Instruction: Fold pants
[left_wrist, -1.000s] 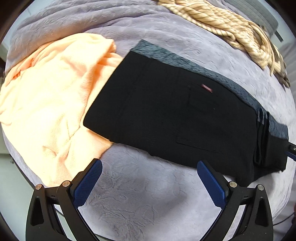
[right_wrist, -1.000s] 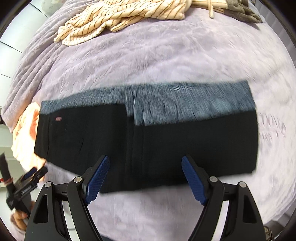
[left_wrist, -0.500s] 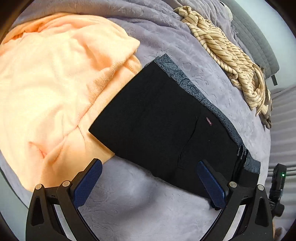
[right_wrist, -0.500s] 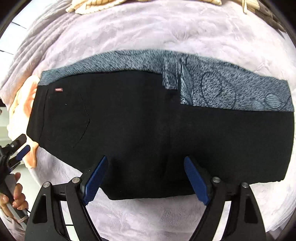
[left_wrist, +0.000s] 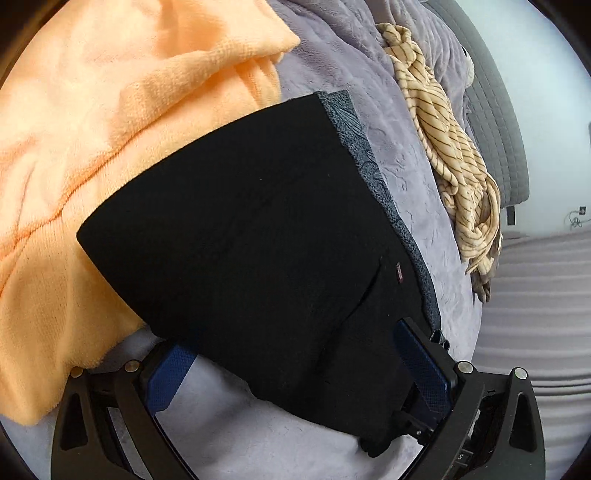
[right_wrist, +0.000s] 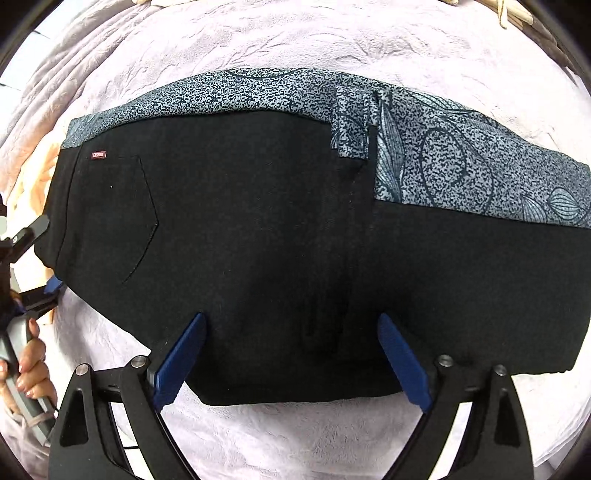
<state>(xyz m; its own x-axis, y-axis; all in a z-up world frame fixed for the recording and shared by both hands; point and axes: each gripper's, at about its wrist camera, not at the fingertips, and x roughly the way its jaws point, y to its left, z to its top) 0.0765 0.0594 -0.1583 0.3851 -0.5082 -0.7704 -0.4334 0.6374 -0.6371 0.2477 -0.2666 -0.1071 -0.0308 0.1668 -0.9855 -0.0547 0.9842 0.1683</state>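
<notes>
One pair of black pants (right_wrist: 295, 236) folded flat on grey bedspread (right_wrist: 295, 48), two grippers, right gripper (right_wrist: 291, 354) jaws opening astride near edge, left gripper (left_wrist: 295, 369) jaws spread over waist end, contact unclear, one orange towel (left_wrist: 110, 110), one striped garment (left_wrist: 454, 155).

black pants (right_wrist: 280, 251) cut off at right edge, small red label (right_wrist: 99, 155) unreadable

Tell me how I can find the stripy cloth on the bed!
Start at the lavender blanket covering the bed, then look past the black pants toward the grey headboard. The stripy cloth lies there crumpled, cream with thin brown lines, unlike the plain orange towel.
</notes>
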